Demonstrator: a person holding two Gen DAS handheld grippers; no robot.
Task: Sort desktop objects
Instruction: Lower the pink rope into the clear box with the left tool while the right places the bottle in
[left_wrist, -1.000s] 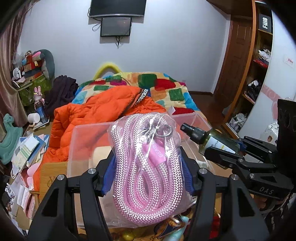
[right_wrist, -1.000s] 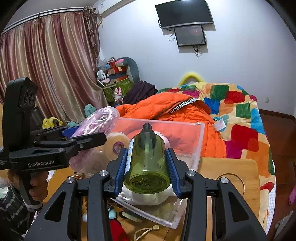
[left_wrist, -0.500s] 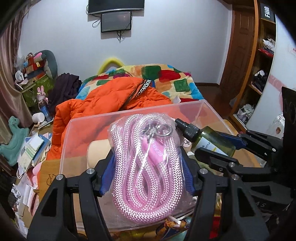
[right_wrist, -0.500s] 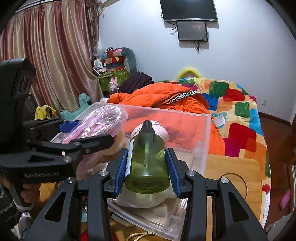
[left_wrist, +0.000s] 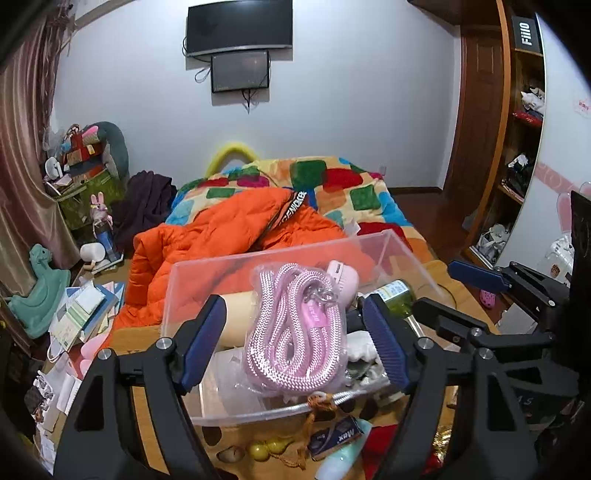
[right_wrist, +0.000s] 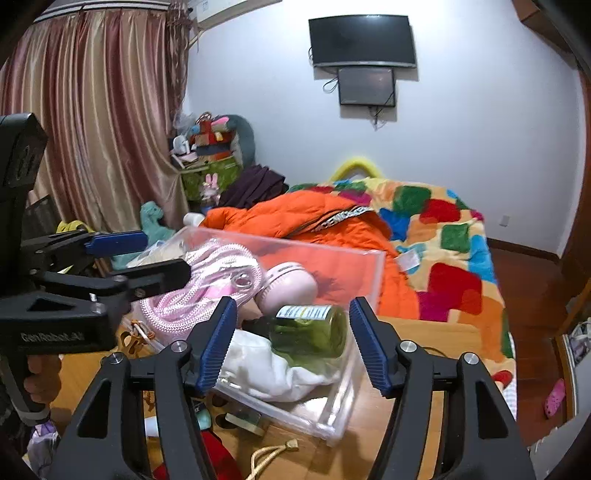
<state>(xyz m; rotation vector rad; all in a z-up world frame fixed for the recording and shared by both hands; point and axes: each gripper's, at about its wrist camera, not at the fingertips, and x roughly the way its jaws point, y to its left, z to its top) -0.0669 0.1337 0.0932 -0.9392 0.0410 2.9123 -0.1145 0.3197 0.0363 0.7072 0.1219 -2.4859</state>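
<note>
From the left wrist view, the left gripper (left_wrist: 295, 343) has its fingers spread wide, holding nothing; the bagged pink rope (left_wrist: 295, 332) lies inside the clear bin (left_wrist: 258, 258). Trinkets sit on the desk (left_wrist: 147, 406) in front, unsorted.

From the right wrist view, the right gripper (right_wrist: 291, 343) is likewise spread and empty, with the green spray bottle (right_wrist: 314, 328) lying on its side in the bin. I'd judge two items stowed, several left.
</note>
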